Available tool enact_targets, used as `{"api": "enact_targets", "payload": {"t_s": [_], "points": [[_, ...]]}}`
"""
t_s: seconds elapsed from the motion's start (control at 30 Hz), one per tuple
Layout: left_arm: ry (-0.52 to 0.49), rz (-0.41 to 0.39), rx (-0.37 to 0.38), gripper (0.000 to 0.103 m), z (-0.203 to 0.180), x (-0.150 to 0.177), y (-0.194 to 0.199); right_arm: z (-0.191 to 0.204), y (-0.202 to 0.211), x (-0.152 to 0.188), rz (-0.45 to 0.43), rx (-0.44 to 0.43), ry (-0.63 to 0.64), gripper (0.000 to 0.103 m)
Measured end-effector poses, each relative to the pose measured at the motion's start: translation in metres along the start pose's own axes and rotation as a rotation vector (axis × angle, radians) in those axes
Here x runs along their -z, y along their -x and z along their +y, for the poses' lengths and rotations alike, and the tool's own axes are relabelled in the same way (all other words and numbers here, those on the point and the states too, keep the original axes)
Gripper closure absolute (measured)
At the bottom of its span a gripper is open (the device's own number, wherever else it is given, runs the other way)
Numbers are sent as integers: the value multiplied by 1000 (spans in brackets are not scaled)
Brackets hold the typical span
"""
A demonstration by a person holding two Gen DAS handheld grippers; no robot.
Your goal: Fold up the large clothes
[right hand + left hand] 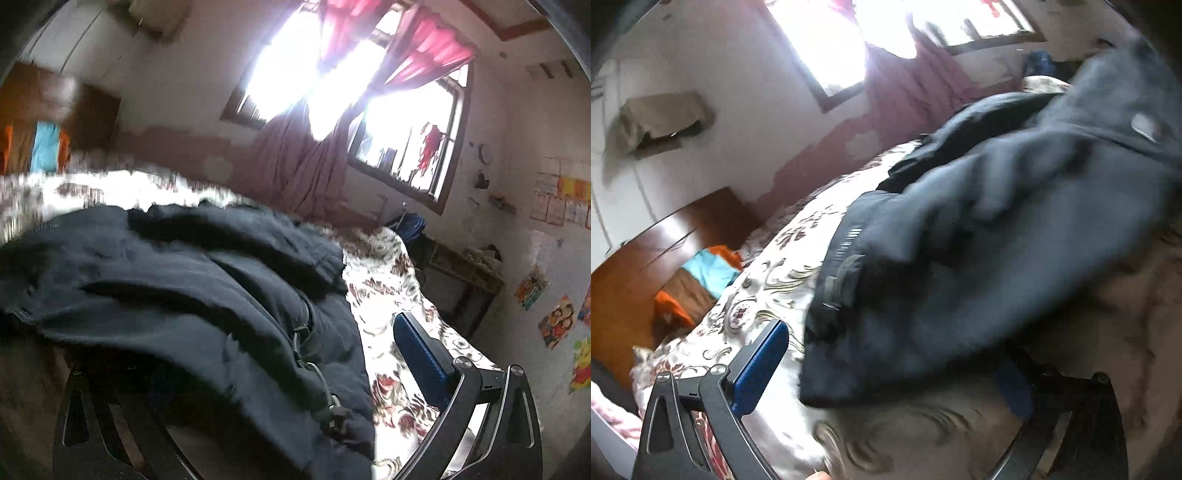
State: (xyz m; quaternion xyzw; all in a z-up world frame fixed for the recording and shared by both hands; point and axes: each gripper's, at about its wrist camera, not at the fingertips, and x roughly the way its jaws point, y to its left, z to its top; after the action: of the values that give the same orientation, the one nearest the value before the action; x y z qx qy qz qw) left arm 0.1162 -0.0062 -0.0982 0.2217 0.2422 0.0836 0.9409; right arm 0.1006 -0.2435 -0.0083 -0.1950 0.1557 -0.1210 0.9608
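Observation:
A large dark navy garment (960, 258) lies crumpled on the floral bedspread (768, 280), blurred by motion. My left gripper (894, 343) is open wide. Its left blue pad (761, 369) stands clear of the cloth, while the garment's hem drapes over its right finger (1015, 387). In the right wrist view the same garment (166, 288), with a drawcord (317, 373), spreads over the bedspread (388, 280). My right gripper (247, 339) is also open. The cloth covers its left finger, and its right blue pad (421, 354) is bare above the bedspread.
A brown wooden headboard (665, 240) with orange and turquoise cloth (709, 269) stands at the bed's left end. A bright window with red curtains (332, 122) is behind the bed. A small table (465, 273) and wall posters (554, 325) are on the right.

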Motion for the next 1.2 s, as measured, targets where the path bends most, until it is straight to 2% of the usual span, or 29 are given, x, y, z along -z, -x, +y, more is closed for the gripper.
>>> {"api": "enact_targets", "payload": {"t_s": [0.13,0.23,0.3,0.37,0.4,0.43,0.5,0.57,0.7,0.73,0.83,0.87,1.0,1.2], "points": [[86,-9,-55,1,20,-7,-14,6,-13,13,136,10,109,3],[81,-55,-81,1,26,-12,-12,2,-20,25,284,20,94,3],[54,-82,-96,4,27,-16,-7,-4,-22,32,332,3,60,4],[35,-82,-83,11,28,-19,-4,-9,-21,31,322,0,39,9],[28,-71,-48,23,28,-20,-4,-9,-20,29,312,-10,37,19],[24,-58,-2,30,29,-20,-5,-9,-19,29,306,-19,38,24],[9,-26,71,50,27,-20,-8,-5,-18,30,294,-42,55,43],[-32,-16,85,60,20,-21,-6,-2,-15,30,285,-57,59,52],[-86,-22,93,81,9,-23,4,-1,-11,33,286,-67,52,53],[-87,-17,94,82,9,-24,5,-2,-12,33,286,-69,45,53],[-70,6,113,88,11,-26,5,-4,-7,30,275,-109,17,80],[-52,16,124,89,13,-27,5,-5,-5,28,265,-129,5,86],[38,-13,156,94,23,-34,20,-15,8,23,229,-134,-52,91],[110,-45,195,95,37,-42,44,-36,47,15,177,-132,-137,92]]}}
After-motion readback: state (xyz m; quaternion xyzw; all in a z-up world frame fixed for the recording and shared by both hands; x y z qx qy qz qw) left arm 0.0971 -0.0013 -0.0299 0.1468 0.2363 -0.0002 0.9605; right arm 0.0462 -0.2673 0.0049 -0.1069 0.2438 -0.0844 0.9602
